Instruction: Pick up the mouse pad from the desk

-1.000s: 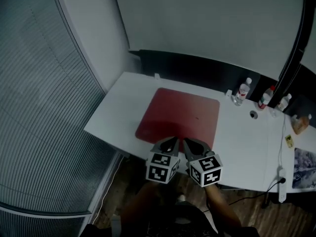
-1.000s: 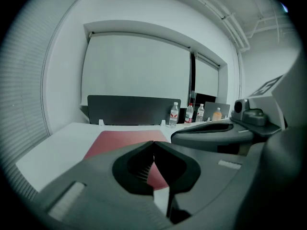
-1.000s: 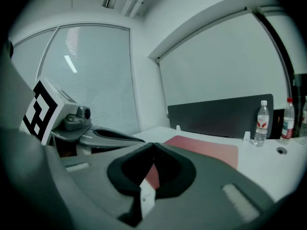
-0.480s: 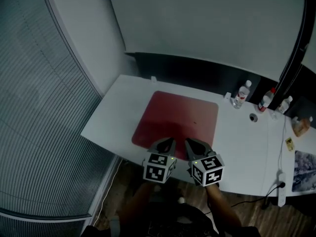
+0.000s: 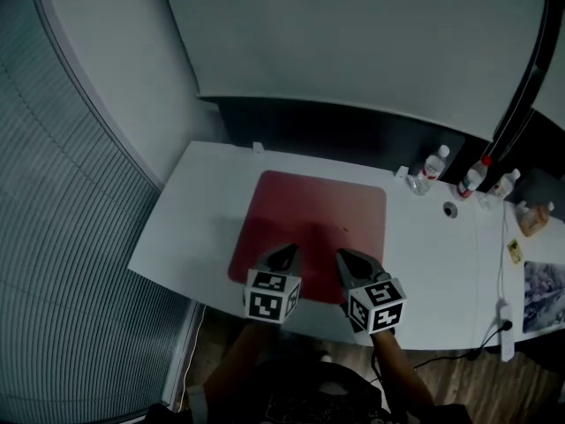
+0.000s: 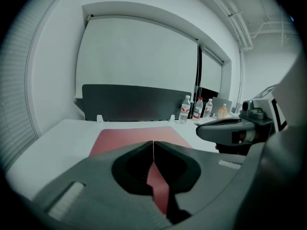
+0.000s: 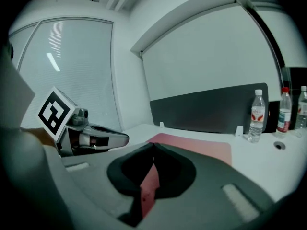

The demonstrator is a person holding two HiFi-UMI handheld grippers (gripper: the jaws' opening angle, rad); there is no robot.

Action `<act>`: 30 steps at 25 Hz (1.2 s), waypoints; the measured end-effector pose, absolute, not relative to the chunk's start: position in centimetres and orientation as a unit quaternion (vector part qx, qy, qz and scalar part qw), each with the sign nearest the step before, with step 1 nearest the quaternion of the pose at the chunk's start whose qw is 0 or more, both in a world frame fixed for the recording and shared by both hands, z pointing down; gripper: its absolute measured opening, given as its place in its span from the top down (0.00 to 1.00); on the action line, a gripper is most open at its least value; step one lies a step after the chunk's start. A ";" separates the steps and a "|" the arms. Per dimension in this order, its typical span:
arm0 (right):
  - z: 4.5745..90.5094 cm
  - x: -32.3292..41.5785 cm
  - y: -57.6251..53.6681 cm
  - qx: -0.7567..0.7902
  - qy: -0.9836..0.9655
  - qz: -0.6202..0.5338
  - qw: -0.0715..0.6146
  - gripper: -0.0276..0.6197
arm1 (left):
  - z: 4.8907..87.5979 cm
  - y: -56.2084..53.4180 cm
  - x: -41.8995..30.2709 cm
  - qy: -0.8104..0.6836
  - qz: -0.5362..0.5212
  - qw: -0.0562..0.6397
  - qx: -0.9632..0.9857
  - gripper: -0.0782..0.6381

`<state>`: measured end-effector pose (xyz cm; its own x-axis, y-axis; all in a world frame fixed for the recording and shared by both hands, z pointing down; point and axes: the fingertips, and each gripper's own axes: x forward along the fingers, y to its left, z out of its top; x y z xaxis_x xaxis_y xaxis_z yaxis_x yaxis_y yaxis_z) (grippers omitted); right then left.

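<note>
One thing to lift: red mouse pad (image 5: pixel 313 232), lying flat in the middle of the white table (image 5: pixel 199 215), long near edge toward the person, nothing resting on it. Poised over the near part of the pad: left hand-held gripper (image 5: pixel 284 254) left of centre, right hand-held gripper (image 5: pixel 346 259) right of centre, side by side and a little apart. Both with jaws pressed together and nothing between them; only red pad seen past the tips in each gripper view. Apparently above the pad rather than on it, though contact hard to rule out.

Step in hand, most likely: the approach to a grasp. To do it well:
- Part the jaws before going lower; shut, good only for pushing.
- Aim for the edge, not the flat face. No purchase from above on a thin, probably limp sheet.
- Work one jaw under the near edge, or drag the pad slightly past the table's front edge to free a lip, then close on that lip.
- Take hold at two well-separated spots to prevent folding or drooping.
- Lift evenly, keeping both sides level.

Further out, at the far right of the table: row of plastic bottles (image 5: pixel 433 164), upright, capped, well apart from the pad; fill level too small to tell. Beyond them, one smaller orange-tinted container (image 5: pixel 534 219), contents unclear. Behind the table, dark partition panel (image 5: pixel 353 126).
</note>
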<state>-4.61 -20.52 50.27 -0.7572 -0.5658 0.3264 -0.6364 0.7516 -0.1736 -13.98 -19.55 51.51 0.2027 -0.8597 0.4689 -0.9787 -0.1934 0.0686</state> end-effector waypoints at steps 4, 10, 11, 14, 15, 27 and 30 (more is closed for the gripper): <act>51.7 -4.8 -22.5 0.350 -0.916 0.146 0.135 0.95 | 52.6 -21.4 -16.5 -0.600 0.172 0.186 0.759 0.88; 53.7 -4.2 -24.6 0.382 -0.900 0.153 0.145 0.95 | 54.2 -23.3 -19.8 -0.594 0.186 0.189 0.760 0.88; 54.1 -3.9 -25.0 0.388 -0.896 0.154 0.149 0.95 | 54.5 -23.6 -20.4 -0.594 0.188 0.191 0.758 0.88; 55.4 -3.1 -25.9 0.407 -0.886 0.158 0.158 0.95 | 55.7 -24.3 -22.5 -0.597 0.196 0.195 0.753 0.88; 55.7 -2.7 -26.2 0.414 -0.882 0.159 0.159 0.95 | 56.2 -24.5 -23.1 -0.599 0.198 0.197 0.750 0.88; 60.4 1.0 -28.9 0.465 -0.840 0.204 0.190 0.89 | 61.5 -27.1 -28.9 -0.597 0.223 0.239 0.732 0.70; 61.5 1.8 -29.4 0.474 -0.830 0.213 0.201 0.82 | 62.5 -27.6 -29.3 -0.591 0.229 0.247 0.733 0.67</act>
